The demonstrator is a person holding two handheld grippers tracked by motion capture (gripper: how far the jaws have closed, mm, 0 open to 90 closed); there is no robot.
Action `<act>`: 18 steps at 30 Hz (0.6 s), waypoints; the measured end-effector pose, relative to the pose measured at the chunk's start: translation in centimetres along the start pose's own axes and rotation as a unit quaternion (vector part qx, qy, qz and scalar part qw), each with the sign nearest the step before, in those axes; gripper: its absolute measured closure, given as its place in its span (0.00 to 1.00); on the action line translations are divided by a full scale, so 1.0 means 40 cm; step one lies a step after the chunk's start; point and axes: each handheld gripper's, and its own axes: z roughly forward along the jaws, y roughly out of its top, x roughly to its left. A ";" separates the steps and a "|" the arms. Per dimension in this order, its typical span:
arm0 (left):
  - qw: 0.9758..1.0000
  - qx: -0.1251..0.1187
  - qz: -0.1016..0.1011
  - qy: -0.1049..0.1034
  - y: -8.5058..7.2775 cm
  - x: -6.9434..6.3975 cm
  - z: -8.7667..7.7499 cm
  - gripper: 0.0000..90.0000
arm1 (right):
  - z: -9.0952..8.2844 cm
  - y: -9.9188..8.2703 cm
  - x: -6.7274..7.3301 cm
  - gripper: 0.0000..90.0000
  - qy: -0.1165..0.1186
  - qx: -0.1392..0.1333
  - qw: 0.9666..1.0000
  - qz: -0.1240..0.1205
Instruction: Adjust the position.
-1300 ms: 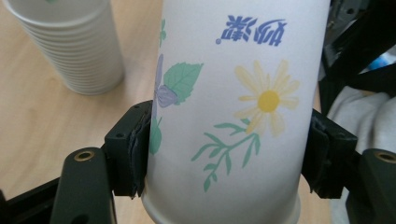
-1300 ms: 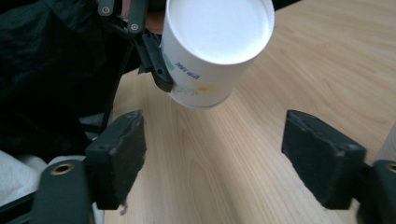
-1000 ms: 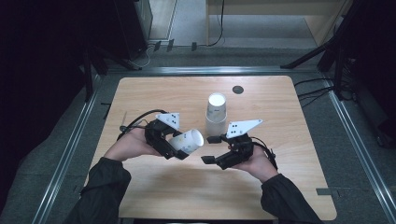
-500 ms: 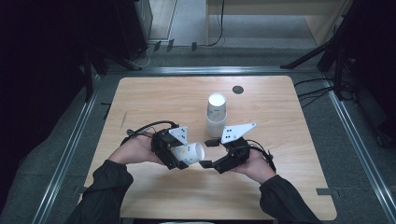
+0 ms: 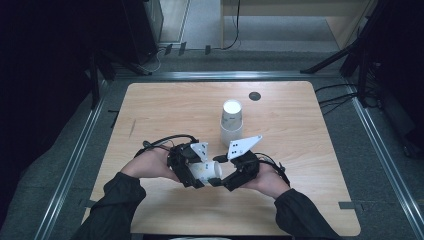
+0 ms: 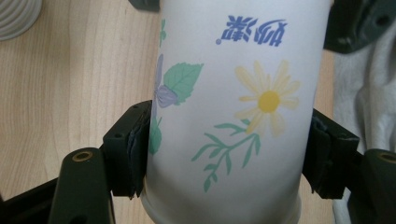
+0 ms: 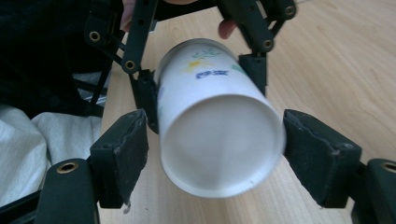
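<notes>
Fingers (image 6: 128,154) of the left gripper (image 5: 192,167) are clamped against both sides of a flowered paper cup (image 5: 207,170), which is held lying sideways above the near middle of the table (image 5: 300,125), its closed bottom turned toward the right gripper (image 5: 220,181). Compared with one second ago, the cup is seen lower and nearer the person's edge, and the two grippers, then apart with a gap between cup and right jaws, are now brought together, so that the cup's bottom end is set between the right jaws. In the right gripper view the cup (image 7: 219,126) is framed by the right pads (image 7: 123,154), which are spread wider than the cup: a narrow gap is seen on each side, and no contact can be made out. The left grip is thus unchanged while the right one is not yet made. This is judged to be the approach phase of a hand-over from left to right: the alignment looks done, and what remains is for the right jaws to be closed on the bottom end before the left pair is released. Farther back, a stack of cups (image 5: 231,122) is left standing upside down near the table's middle, well apart from both grippers, and a small dark disc (image 5: 255,95) is seen beyond it.
</notes>
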 end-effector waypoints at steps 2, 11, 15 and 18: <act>1.000 0.003 0.003 0.002 0.002 -0.003 0.002 0.31 | 0.008 0.000 0.004 0.27 0.000 0.007 1.000 -0.001; 1.000 0.008 0.016 0.001 0.008 -0.011 0.007 0.31 | 0.026 -0.001 0.007 0.32 0.003 0.018 1.000 0.000; 1.000 0.007 0.018 0.002 0.007 -0.012 0.006 0.31 | 0.027 0.000 0.008 0.37 0.004 0.020 1.000 -0.001; 1.000 0.010 0.025 0.002 0.007 -0.014 0.007 0.31 | 0.026 0.002 0.012 0.38 0.005 0.024 1.000 -0.002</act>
